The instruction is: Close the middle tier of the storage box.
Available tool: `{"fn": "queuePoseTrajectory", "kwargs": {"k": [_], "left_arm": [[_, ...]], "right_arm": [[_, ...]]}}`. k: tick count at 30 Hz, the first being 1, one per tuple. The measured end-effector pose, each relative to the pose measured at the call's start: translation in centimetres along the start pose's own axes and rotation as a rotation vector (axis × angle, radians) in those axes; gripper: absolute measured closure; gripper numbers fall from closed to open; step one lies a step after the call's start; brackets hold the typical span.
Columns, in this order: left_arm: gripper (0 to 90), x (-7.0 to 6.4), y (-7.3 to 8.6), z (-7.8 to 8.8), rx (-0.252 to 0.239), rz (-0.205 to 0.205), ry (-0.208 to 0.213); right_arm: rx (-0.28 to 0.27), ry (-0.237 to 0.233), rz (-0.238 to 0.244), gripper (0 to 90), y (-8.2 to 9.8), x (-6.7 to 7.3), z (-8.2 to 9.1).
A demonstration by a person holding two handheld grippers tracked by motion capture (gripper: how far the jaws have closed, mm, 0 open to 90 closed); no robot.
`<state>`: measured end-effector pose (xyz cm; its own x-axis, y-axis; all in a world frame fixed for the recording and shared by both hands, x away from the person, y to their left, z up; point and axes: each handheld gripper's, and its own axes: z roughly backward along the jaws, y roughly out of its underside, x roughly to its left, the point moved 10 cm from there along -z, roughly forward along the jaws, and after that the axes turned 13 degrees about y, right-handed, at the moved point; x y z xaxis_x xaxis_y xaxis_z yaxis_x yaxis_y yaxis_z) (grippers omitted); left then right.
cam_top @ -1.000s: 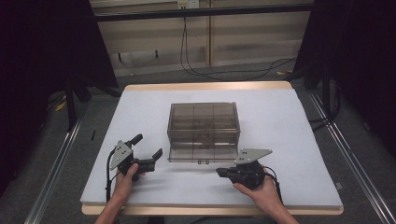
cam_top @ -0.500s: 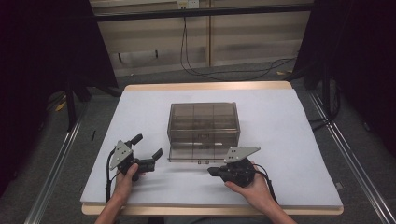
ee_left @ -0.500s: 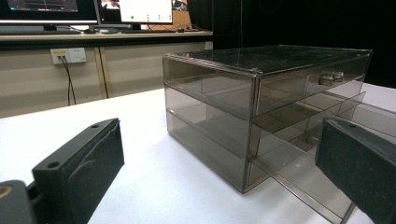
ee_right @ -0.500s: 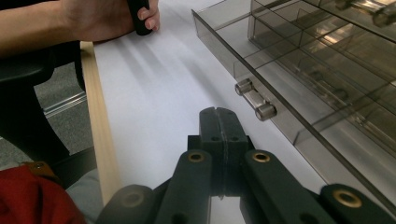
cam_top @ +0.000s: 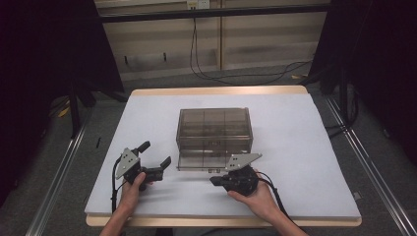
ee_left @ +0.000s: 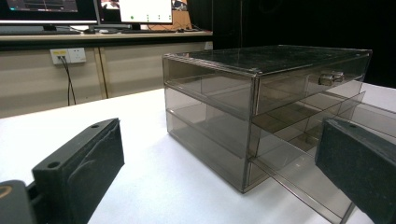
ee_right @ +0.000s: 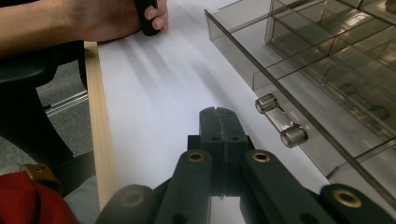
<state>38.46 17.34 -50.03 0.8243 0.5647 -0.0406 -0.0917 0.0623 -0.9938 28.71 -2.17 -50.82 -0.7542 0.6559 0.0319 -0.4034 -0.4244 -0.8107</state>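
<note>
Right gripper view: fingers (ee_right: 219, 122) pressed together beside drawer handle (ee_right: 281, 123).

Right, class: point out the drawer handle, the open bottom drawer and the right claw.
drawer handle (ee_right: 281, 123), right gripper view, on the clear bar between its two posts.
bottom drawer (ee_right: 299, 60), right gripper view, on a divider wall inside it.
right claw (ee_right: 219, 122), right gripper view, at the tips of its shut jaws.

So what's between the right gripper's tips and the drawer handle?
Nothing: the right gripper view shows bare white tabletop between the shut right gripper and the clear drawer handle.
</note>
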Motion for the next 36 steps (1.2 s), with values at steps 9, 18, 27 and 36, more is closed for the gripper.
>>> {"fn": "queuePoseTrajectory", "kwargs": {"k": [9, 18, 27, 36], "left_arm": [[1.2, 0.0, 0.0, 0.0, 0.007, -0.008, 0.003], [1.2, 0.0, 0.1, 0.1, 0.01, -0.012, 0.003], [1.2, 0.0, 0.1, 0.1, 0.01, -0.012, 0.004], [1.2, 0.0, 0.0, 0.1, 0.009, -0.01, 0.003]], "right_arm": [[0.012, 0.005, -0.007, 90.0, 0.5, 0.0, -0.7], [0.026, 0.031, -0.021, 90.0, 0.8, -0.8, -1.8], [0.035, 0.049, -0.033, 90.0, 1.0, -1.3, -2.3], [0.031, 0.072, -0.041, 90.0, 1.1, -1.6, -2.5]]}}
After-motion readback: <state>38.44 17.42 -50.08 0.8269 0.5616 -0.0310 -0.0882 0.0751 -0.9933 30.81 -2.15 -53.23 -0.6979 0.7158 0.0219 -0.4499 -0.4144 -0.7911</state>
